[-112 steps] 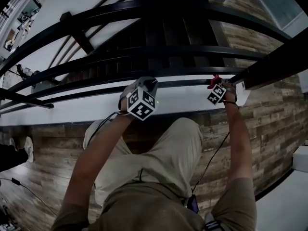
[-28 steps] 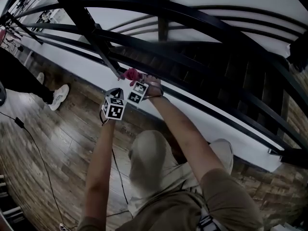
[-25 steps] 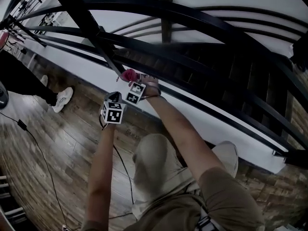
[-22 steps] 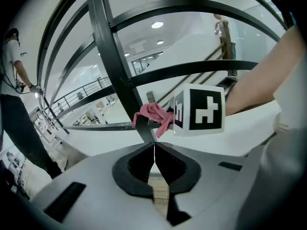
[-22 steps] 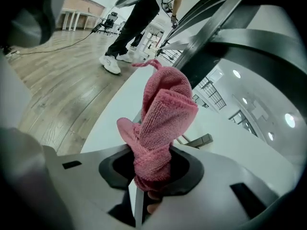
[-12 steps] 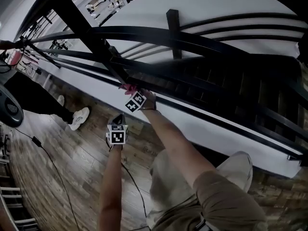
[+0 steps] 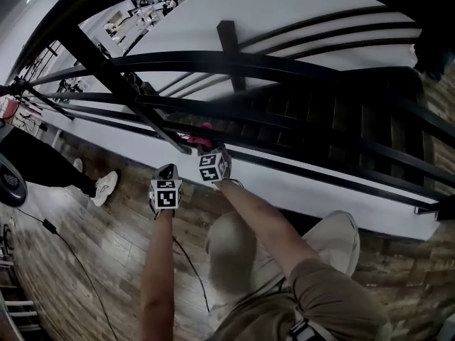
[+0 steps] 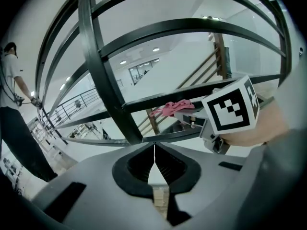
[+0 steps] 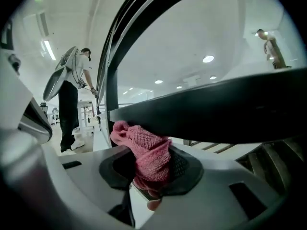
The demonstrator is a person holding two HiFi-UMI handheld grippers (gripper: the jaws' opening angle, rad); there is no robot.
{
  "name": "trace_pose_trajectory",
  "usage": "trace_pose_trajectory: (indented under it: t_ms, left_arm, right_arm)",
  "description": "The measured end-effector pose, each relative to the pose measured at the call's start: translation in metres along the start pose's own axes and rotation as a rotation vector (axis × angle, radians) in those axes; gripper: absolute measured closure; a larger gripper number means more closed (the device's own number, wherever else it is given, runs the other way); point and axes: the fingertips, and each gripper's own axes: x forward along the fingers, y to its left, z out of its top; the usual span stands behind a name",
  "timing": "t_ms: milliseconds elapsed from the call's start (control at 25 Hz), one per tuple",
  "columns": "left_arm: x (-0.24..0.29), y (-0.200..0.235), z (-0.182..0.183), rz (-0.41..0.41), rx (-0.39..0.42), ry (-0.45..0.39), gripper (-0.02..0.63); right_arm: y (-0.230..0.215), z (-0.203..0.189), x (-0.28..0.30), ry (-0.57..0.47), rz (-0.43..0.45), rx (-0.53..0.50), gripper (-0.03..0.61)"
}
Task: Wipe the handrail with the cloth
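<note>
Cloth (image 9: 146,150), pink and bunched, is lying against the black handrail (image 9: 225,111). It is being pinched between the jaws of the right gripper (image 7: 207,146), which have just been closing on it. The right arm is reaching forward, nearly straight, to the rail. The left arm is rising beside it, and the left gripper (image 7: 168,172) is hanging just short of the rail, jaws pressed together on nothing. In the head view, the rail's long axis is slanting from upper left to lower right.
</note>
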Motion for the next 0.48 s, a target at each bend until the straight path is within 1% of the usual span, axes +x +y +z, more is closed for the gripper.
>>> trace_pose_trajectory:
  t_ms: [160, 320, 400, 480]
  left_arm:
    - [0.001, -0.066, 0.03, -0.06, 0.044, -0.021, 0.595]
    - [0.003, -0.138, 0.064, -0.126, 0.101, -0.05, 0.595]
    - [0.002, -0.182, 0.084, -0.162, 0.135, -0.069, 0.595]
    - [-0.004, -0.222, 0.096, -0.199, 0.173, -0.088, 0.595]
  right_arm:
    - [-0.055, -0.017, -0.05, -0.034, 0.0, 0.036, 0.456]
    - [-0.117, -0.037, -0.104, -0.024, -0.045, 0.114, 0.457]
    - [-0.153, -0.042, -0.129, -0.027, -0.062, 0.112, 0.457]
    - [-0.179, -0.048, -0.158, -0.026, -0.071, 0.093, 0.457]
